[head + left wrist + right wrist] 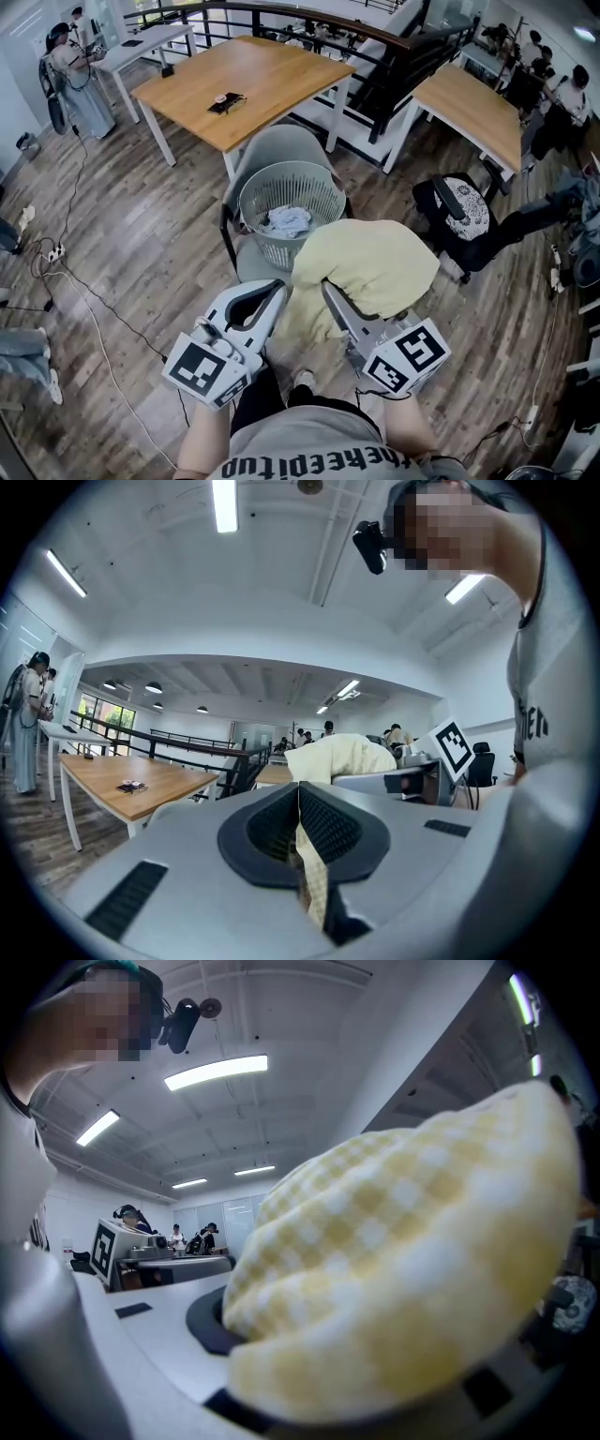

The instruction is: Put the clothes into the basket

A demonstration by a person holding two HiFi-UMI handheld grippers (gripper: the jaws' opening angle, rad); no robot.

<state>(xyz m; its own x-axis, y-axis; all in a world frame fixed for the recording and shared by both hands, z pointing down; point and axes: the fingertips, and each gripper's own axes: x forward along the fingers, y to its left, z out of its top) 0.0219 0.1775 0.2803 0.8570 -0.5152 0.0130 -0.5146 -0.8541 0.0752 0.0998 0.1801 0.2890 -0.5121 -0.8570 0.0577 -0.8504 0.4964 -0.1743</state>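
Room: open office, wood-plank floor (pixel 141 281), wooden table (pixel 253 84) behind.
Basket (pixel 323 202): grey mesh, on a grey chair (pixel 281 145), pale blue garment (pixel 286 222) inside.
Yellow checked cloth (pixel 370 267): held up just beside the basket, on its near side.
Left tongs (pixel 277 291): pinched on a thin fold of that cloth.
Right tongs (pixel 330 292): clamped on a thick bunch of it.

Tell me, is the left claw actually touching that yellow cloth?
Touching. The left gripper view shows it plainly: the left gripper has its jaws closed together on a strip of the yellow cloth, which runs down between them.
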